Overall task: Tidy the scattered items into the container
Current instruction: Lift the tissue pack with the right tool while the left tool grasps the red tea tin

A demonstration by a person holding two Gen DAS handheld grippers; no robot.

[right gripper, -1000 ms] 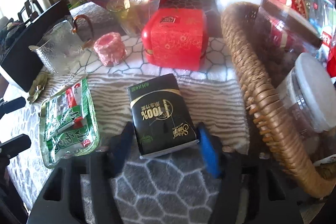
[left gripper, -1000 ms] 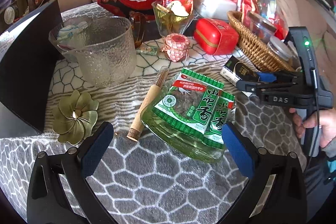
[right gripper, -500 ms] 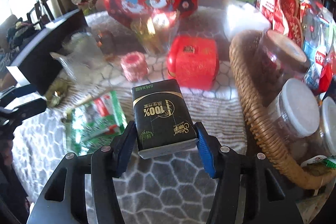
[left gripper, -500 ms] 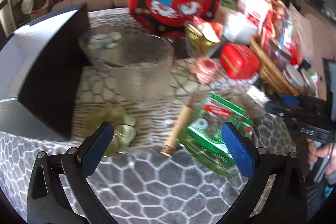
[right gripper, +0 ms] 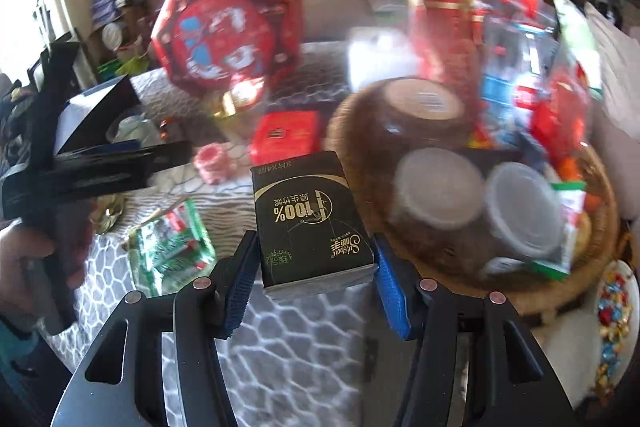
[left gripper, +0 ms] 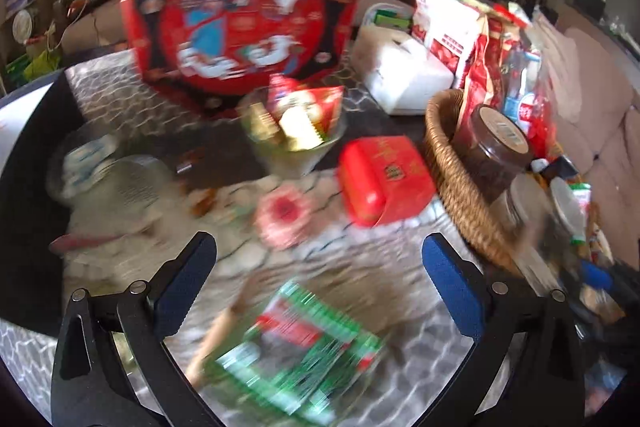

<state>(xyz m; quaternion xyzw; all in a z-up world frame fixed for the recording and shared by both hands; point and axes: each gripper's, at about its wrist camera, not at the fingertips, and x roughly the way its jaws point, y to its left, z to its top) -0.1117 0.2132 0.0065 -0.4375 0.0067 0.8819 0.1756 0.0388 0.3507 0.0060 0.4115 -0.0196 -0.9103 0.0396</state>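
Black packet [right gripper: 310, 223]: I hold it lifted clear of the bench [right gripper: 280, 339], long axis running away from me along the fingers.
Right hand-held gripper [right gripper: 312, 287]: clenched on the packet's two long sides.
Wicker basket [right gripper: 592, 279]: just right of and beyond the packet; my right hand is nearer, so I judge a short rightward carry remains.
Left hand-held gripper [left gripper: 320, 283]: released, empty, above the green snack packet [left gripper: 304, 351].

Grey patterned table [left gripper: 420, 379], wicker basket [left gripper: 452, 179], red box [left gripper: 384, 183], green packets [left gripper: 304, 351]
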